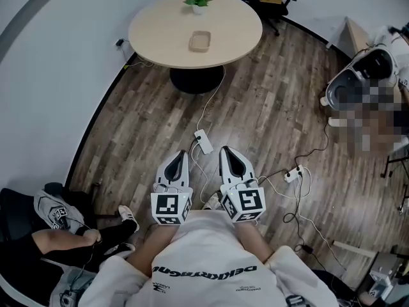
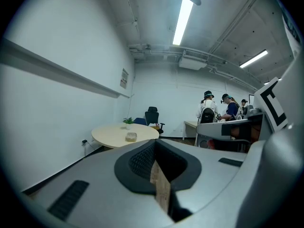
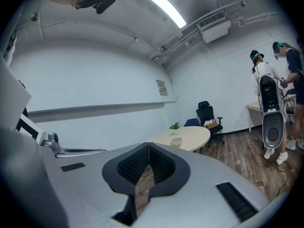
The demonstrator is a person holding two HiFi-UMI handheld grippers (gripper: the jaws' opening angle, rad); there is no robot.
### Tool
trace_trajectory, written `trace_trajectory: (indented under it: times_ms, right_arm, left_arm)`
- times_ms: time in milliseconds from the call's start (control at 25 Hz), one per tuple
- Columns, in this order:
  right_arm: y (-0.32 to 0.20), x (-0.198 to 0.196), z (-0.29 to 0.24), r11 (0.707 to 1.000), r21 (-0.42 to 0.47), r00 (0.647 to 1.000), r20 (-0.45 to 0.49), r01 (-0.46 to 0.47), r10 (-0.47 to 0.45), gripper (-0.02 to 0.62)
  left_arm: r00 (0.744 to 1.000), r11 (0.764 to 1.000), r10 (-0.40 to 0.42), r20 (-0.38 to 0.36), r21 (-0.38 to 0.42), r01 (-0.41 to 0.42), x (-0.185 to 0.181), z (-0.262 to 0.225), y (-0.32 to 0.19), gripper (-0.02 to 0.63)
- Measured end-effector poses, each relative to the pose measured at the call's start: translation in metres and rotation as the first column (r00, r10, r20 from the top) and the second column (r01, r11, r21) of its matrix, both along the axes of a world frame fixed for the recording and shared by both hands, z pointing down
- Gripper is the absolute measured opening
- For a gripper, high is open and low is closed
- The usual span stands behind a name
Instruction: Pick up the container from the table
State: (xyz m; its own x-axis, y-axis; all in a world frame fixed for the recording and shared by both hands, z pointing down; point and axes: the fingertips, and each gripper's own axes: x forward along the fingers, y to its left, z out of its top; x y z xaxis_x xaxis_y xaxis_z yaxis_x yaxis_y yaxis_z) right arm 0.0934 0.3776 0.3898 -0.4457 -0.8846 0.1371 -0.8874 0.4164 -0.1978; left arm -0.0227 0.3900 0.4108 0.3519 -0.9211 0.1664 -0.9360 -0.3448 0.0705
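A small tan container (image 1: 200,41) lies near the middle of a round beige table (image 1: 160,27) at the far end of the room; it also shows as a small container (image 2: 131,136) on the table in the left gripper view and as a pale container (image 3: 176,142) in the right gripper view. Both grippers are held close to the person's body, far from the table. My left gripper (image 1: 179,155) has its jaws together with nothing between them. My right gripper (image 1: 227,150) is likewise shut and empty. The two point side by side toward the table.
A potted plant (image 1: 198,0) stands at the table's far edge. Power strips and white cables (image 1: 203,141) trail over the wooden floor between me and the table. A black office chair (image 1: 271,2) stands behind the table. People stand at the right (image 2: 209,113); a seated person's legs (image 1: 70,235) are at lower left.
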Motion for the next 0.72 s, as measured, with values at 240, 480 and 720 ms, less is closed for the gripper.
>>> trace_trajectory:
  times_ms: [240,480,720]
  right_arm:
    - [-0.005,0.026,0.017,0.999,-0.017,0.998,0.032,0.047,-0.046,0.032]
    - [-0.024,0.037,0.027,0.998,-0.030,0.998,0.012,0.060,-0.060,0.032]
    - [-0.062,0.051,0.035,0.998,-0.057,1.000,0.001,0.025,-0.025,0.032]
  left_arm:
    - [0.999,0.999,0.000,0.032,-0.040,0.001,0.034,0.021,-0.002,0.015]
    - [0.999,0.998,0.009,0.047,-0.064,-0.006,0.048,0.030,-0.022,0.015]
    - [0.998,0.996,0.059,0.026,-0.065,-0.057,0.066,0.035,-0.062,0.015]
